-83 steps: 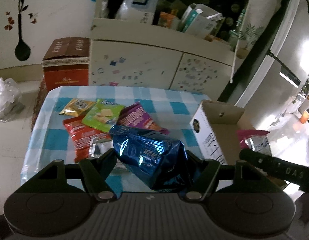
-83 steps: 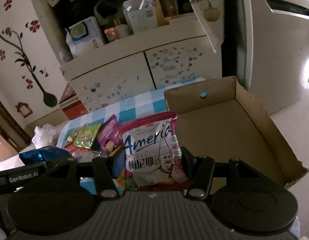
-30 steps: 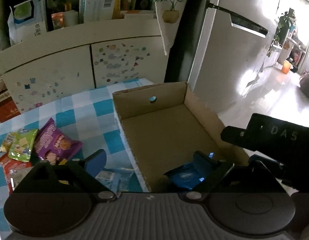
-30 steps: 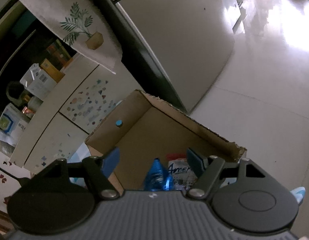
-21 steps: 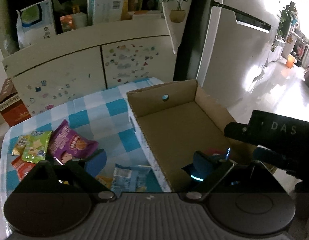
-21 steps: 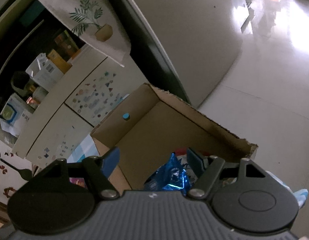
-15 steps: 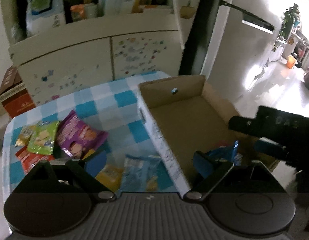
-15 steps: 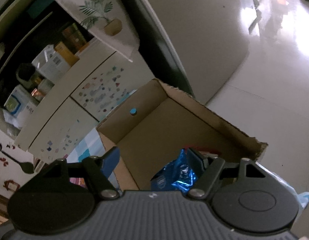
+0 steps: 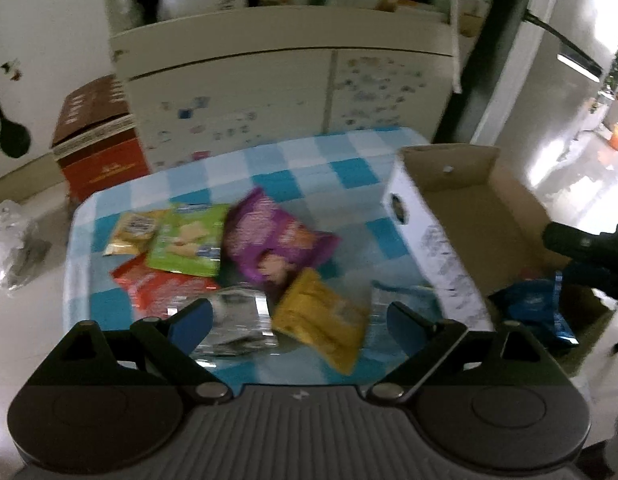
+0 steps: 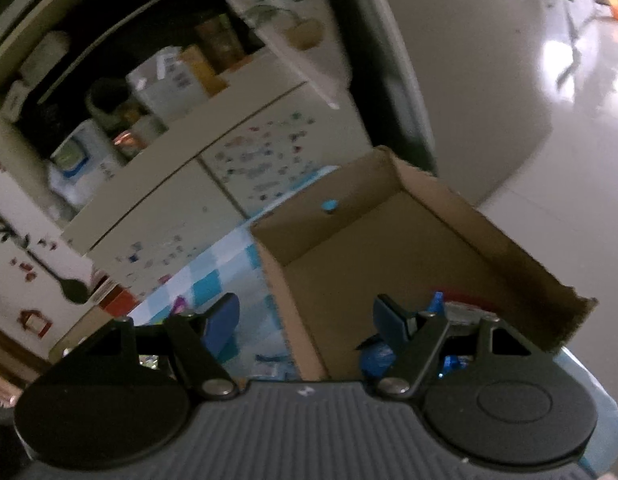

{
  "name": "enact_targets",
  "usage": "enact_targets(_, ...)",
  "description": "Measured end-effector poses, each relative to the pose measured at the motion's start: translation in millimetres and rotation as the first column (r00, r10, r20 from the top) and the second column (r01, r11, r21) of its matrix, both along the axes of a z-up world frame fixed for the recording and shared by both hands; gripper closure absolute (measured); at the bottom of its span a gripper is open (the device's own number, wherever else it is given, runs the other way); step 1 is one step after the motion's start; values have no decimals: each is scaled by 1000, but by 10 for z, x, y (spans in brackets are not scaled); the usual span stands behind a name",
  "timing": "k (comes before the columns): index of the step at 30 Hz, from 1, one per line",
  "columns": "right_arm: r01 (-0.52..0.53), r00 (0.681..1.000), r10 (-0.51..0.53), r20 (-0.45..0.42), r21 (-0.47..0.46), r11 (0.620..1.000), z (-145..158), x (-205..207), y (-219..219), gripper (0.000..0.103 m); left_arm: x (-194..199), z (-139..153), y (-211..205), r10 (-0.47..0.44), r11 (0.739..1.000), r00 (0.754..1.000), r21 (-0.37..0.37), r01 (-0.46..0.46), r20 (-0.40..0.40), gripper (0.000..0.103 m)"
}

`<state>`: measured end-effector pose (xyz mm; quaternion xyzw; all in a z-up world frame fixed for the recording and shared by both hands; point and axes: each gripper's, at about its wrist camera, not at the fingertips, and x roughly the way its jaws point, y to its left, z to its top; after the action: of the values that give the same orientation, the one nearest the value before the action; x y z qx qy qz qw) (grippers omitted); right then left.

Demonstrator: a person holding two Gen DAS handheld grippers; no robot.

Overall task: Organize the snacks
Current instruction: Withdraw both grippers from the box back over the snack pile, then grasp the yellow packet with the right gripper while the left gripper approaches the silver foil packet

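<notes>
Blue-and-white checked cloth covered the tabletop (image 9: 293,168), which stood before a cream cabinet (image 9: 245,92) with small stickers on its doors and cluttered shelves above. To one side a brown and red carton (image 9: 97,136) sat on the pale floor, and glossy tiles ran off toward a bright doorway on the other.

Loose snack packets lay in a heap on the cloth: a purple bag (image 9: 269,244), a green one (image 9: 187,244), a red one (image 9: 145,284), a small yellow pack (image 9: 133,228), a mustard-yellow pouch (image 9: 321,320) and a silver foil pack (image 9: 237,324). Beside them sat an open cardboard box (image 9: 441,256), its floor mostly bare. A blue foil bag (image 9: 533,312) lay at its near end, with what seemed a red-edged packet (image 10: 465,296) next to it, though blur made that uncertain.

The left tool (image 9: 297,320) hung over the heap with its fingers spread and nothing between them. The right tool (image 10: 305,320) was likewise spread and empty, straddling the box's near wall.
</notes>
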<state>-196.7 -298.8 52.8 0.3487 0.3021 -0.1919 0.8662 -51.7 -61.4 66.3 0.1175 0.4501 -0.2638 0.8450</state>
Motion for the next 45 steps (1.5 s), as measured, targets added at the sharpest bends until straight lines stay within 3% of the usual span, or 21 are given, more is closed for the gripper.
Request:
enact_targets(7, -77, 997, 78, 25, -39, 996, 47, 87, 145, 28, 346, -119, 417, 112, 994, 994, -2, -112, 1, 6)
enact_targets(12, -134, 990, 136, 24, -54, 989, 43, 155, 246, 28, 464, -185, 538, 169, 985, 985, -28, -170, -34, 6)
enact_targets(18, -176, 981, 178, 73, -28, 984, 59, 151, 279, 28, 547, -162, 635, 235, 972, 972, -13, -235, -9, 6)
enact_targets(26, -248, 965, 245, 88, 18, 969, 24, 260, 365, 28, 720, -179, 763, 307, 947, 946, -71, -315, -101, 6)
enact_targets(31, -319, 946, 316, 68, 23, 948, -23, 440, 537, 29, 799, -260, 728, 310, 947, 943, -52, -317, -118, 4)
enact_targets(35, -404, 915, 404, 13, -10, 915, -83, 638, 755, 30, 860, -371, 693, 304, 950, 941, -30, -312, -149, 4)
enact_targets(42, -585, 809, 576, -117, -57, 809, -328, 970, 1092, 30, 917, -499, 757, 314, 942, 917, -39, -333, -244, 4)
enact_targets(45, -613, 787, 596, -162, -91, 785, -445, 1050, 1168, 30, 922, -548, 717, 310, 943, 913, -36, -330, -265, 4)
